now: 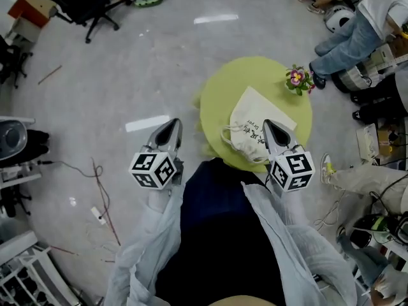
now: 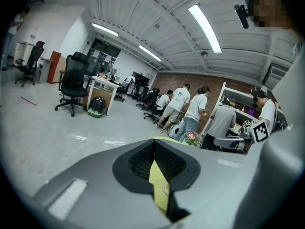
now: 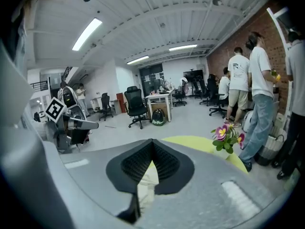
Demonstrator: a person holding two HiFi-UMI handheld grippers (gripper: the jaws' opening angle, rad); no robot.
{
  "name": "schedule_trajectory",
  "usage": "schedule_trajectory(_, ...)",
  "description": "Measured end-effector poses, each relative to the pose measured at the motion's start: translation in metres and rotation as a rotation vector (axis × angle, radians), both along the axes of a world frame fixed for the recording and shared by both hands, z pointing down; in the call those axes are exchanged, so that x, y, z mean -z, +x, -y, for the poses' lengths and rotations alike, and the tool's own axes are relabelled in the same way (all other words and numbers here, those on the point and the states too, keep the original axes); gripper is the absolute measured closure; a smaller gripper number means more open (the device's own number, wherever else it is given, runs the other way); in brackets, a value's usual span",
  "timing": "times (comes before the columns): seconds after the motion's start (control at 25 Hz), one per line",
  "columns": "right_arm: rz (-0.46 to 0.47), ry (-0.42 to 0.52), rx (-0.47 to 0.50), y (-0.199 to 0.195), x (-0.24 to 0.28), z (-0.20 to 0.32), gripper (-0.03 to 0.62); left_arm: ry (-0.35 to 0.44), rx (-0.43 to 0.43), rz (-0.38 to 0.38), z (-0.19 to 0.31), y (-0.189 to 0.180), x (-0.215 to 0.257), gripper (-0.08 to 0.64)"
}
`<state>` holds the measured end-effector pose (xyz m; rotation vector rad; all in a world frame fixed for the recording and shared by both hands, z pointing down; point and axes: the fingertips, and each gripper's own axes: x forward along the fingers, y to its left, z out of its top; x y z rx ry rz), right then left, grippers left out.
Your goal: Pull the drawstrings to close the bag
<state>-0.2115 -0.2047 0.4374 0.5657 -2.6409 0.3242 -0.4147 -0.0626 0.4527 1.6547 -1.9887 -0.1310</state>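
Note:
A white drawstring bag (image 1: 250, 115) with dark print lies on a round yellow-green table (image 1: 218, 101); its gathered mouth and cords (image 1: 228, 133) face the table's near edge. My right gripper (image 1: 268, 126) hovers over the bag's near right part, jaws shut, nothing in them. My left gripper (image 1: 171, 125) is off the table's left side over the floor, also shut and empty. In the right gripper view the shut jaws (image 3: 152, 145) leave a slit showing white bag cloth. In the left gripper view the slit of the gripper (image 2: 153, 145) shows only yellow table.
A small pot of pink flowers (image 1: 297, 80) stands at the table's far right edge. People sit and stand to the right (image 1: 357, 30). A black office chair (image 1: 83, 2) is at the far left. Cables (image 1: 99, 183) lie on the grey floor, and racks (image 1: 19, 164) stand at the left.

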Motion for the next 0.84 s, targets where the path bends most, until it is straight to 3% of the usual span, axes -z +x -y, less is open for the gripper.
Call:
schedule_trajectory(0.28, -0.028, 0.056, 0.046, 0.000, 0.009, 0.007, 0.591, -0.021, 0.064, 0.048, -0.013, -0.007, 0.009, 0.546)
schedule_trajectory(0.84, -0.015, 0.035, 0.119, -0.022, 0.008, 0.005, 0.591, -0.055, 0.119, 0.071, -0.024, -0.012, 0.002, 0.546)
